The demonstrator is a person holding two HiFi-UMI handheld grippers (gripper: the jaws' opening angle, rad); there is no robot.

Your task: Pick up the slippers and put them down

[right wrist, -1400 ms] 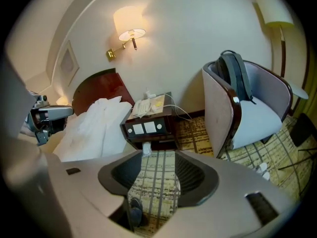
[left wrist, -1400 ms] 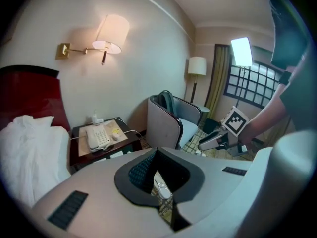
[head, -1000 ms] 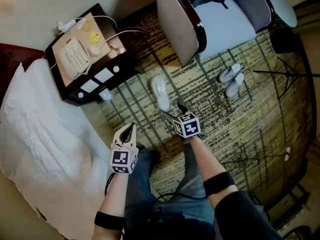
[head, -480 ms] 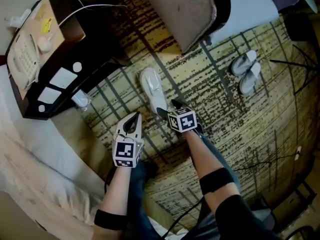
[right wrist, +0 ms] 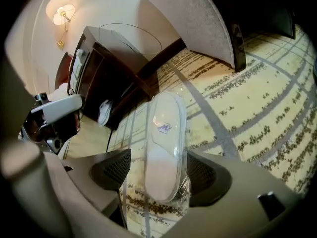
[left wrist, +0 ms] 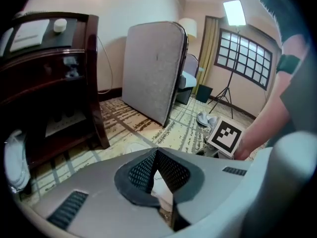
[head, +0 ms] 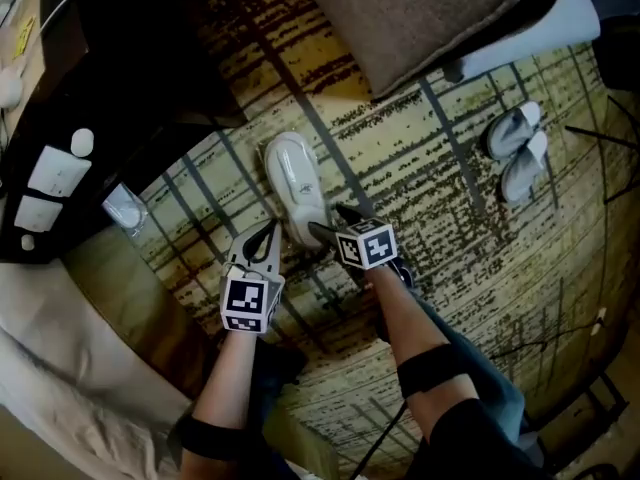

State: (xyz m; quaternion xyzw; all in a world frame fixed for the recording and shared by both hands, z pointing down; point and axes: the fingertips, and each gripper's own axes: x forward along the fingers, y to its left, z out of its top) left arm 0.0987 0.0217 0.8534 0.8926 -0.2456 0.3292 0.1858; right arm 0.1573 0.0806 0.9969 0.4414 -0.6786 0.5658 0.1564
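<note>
Looking down from the head view, the slipper (head: pixel 293 180) lies flat on the patterned carpet (head: pixel 450 228), sealed in clear wrap, toe toward 12 o'clock. The dark nightstand (head: pixel 60 98) stands at its 9 o'clock and a padded chair back (head: pixel 430 18) at its 1 o'clock. A second pair of slippers (head: pixel 520 146) sits well apart at 2 o'clock. Both claws are at the heel end. The right gripper (head: pixel 330 222) reaches in from 5 o'clock, and the left gripper (head: pixel 267 232) is just beside the heel at 7 o'clock.

That view does not show how the jaws stand; the gripper views do. In the right gripper view the jaws are spread wide, with the slipper's heel end between them. Bare carpet shows between the wrap and the pad at 9 o'clock. At 3 o'clock the crinkled wrap runs right up to the other pad, and I cannot tell whether it touches. Nothing is squeezed. This view alone shows a lit wall lamp (right wrist: pixel 62 14) up at 10 o'clock.

In the left gripper view the jaws are pressed together and hold nothing. A sliver of white shows through the notch at their base, and I cannot tell what it is. Only this view looks across the room, to a window (left wrist: pixel 245 58) and a tripod (left wrist: pixel 225 90) at 1 o'clock, with the second pair on the floor below them.
</note>
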